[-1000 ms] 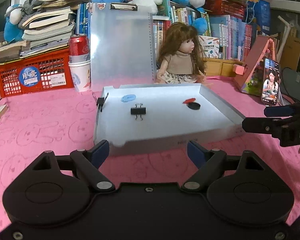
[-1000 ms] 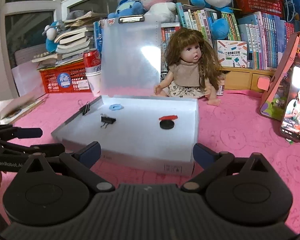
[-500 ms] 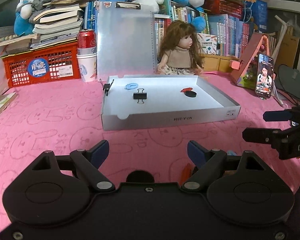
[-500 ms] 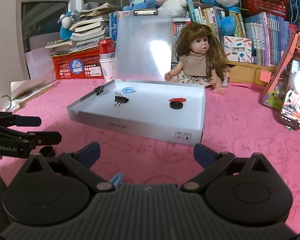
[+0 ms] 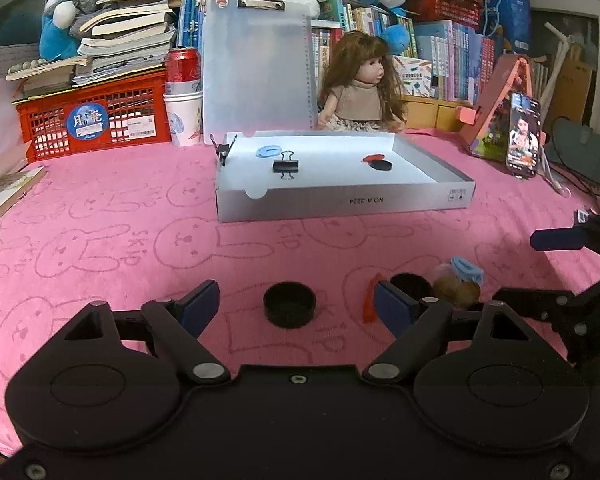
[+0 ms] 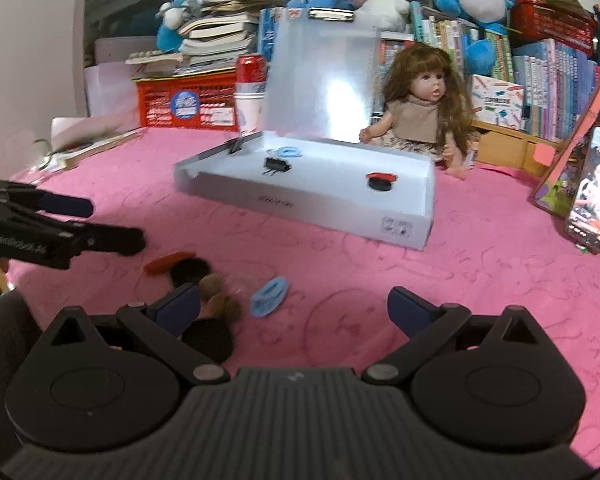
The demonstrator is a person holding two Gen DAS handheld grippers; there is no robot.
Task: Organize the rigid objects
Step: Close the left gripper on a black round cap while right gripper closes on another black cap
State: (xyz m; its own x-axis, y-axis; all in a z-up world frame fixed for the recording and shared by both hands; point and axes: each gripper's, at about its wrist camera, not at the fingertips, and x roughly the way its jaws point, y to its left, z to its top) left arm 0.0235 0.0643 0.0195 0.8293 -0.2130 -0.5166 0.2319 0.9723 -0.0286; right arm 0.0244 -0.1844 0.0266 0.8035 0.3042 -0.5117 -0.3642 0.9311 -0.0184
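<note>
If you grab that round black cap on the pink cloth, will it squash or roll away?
The black cap looks like hard plastic, so it probably won't squash. It lies flat with its open side up, so it should stay put rather than roll. The towel-like cloth under it likely keeps it from sliding much.

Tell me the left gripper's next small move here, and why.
Probably ease the left gripper down around the black cap. The cap lies loose on the pink cloth between its fingers, which are closing without touching it, while the white tray beyond already holds similar small items.
</note>
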